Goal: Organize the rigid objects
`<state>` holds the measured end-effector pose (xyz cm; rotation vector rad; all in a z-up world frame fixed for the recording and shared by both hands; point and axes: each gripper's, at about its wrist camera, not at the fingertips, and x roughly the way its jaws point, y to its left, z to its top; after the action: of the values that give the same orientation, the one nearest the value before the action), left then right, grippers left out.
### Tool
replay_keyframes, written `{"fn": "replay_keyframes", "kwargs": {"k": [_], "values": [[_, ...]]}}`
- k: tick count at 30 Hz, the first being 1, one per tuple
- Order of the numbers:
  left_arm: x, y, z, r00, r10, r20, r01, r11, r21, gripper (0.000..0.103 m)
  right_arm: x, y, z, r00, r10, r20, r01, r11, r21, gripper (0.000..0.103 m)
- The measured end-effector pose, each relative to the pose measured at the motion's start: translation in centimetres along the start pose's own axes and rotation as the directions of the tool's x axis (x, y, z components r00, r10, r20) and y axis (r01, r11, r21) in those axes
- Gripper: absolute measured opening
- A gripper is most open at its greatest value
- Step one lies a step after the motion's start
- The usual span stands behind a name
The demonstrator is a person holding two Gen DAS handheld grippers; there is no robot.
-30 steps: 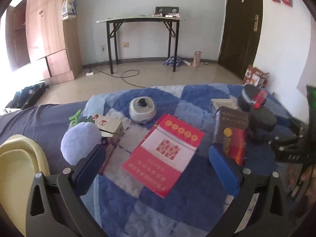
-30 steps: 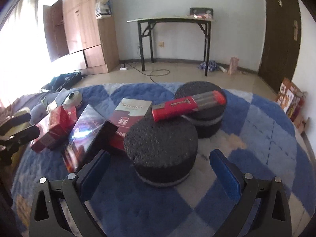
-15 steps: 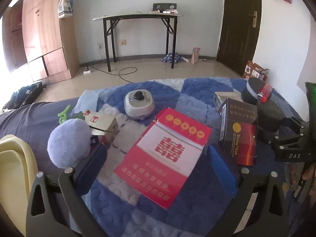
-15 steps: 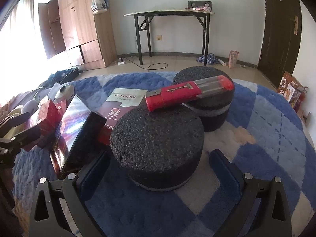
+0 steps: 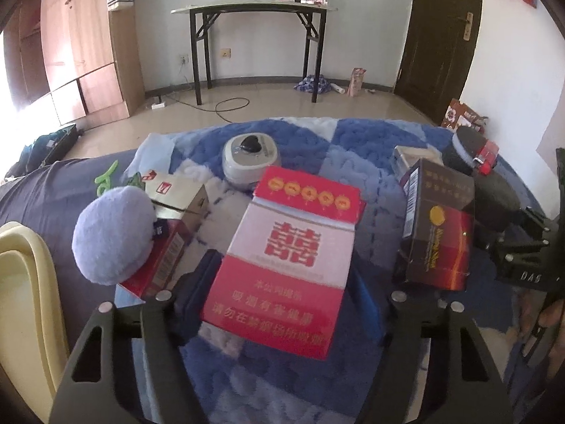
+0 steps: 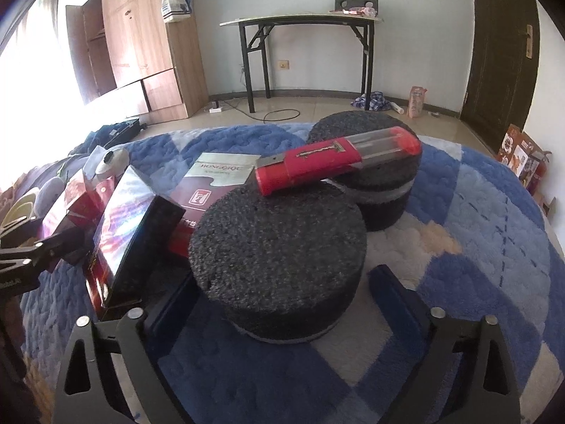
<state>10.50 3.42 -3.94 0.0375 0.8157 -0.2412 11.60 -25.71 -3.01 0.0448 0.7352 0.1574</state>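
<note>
In the left wrist view a red and white carton (image 5: 289, 258) lies tilted on the blue rug, with my left gripper (image 5: 282, 304) open around its near end, one finger on each side. A dark upright box (image 5: 438, 226) stands to its right. In the right wrist view a black foam disc (image 6: 279, 258) sits between the fingers of my open right gripper (image 6: 282, 304). A second foam disc (image 6: 370, 173) lies behind it, with a red cutter (image 6: 335, 166) resting across both. A glossy dark box (image 6: 130, 226) stands to the left.
A lilac plush ball (image 5: 113, 236), a gold and red box (image 5: 176, 219) and a grey round device (image 5: 250, 162) lie left and behind the carton. A cream tub rim (image 5: 24, 282) is at far left. A maroon box (image 6: 215, 180) lies flat behind the disc.
Both grippers have moved forward and lower. The left one now straddles the red and white carton, and the right one now straddles the near foam disc.
</note>
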Motion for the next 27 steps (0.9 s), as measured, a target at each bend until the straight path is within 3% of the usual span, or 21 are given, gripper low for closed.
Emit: {"fn": "replay_keyframes", "kwargs": {"k": [3,5,7,16,20,27], "values": [[-0.1,0.0,-0.1,1.000,0.001,0.008,-0.001,1.000,0.001,0.069,-0.1,-0.1,-0.1,1.000,0.001,0.005,-0.001,1.000,0.003,0.084],[-0.3,0.0,-0.1,1.000,0.000,0.012,0.000,1.000,0.001,0.067,-0.2,-0.2,-0.1,1.000,0.000,0.004,0.000,1.000,0.009,0.071],[-0.4,0.3,-0.1,1.000,-0.016,0.007,0.016,1.000,0.000,0.065,-0.3,-0.4,-0.1,1.000,0.010,0.002,-0.010,1.000,0.011,0.069],[-2.6,0.9,-0.4,1.000,-0.027,-0.006,0.028,0.995,0.099,0.061,-2.2,-0.2,-1.5,0.990,0.048,-0.133,-0.063,0.992,-0.113,0.068],[-2.1,1.2,-0.2,1.000,0.000,0.005,0.000,0.997,0.072,0.061,-2.3,-0.3,-1.4,0.993,0.063,-0.103,-0.071,0.994,-0.080,0.078],[-2.3,1.7,0.0,1.000,-0.013,0.013,0.013,0.999,0.035,0.060,-3.5,-0.3,-1.4,0.997,0.068,-0.039,-0.070,0.995,-0.073,0.080]]}}
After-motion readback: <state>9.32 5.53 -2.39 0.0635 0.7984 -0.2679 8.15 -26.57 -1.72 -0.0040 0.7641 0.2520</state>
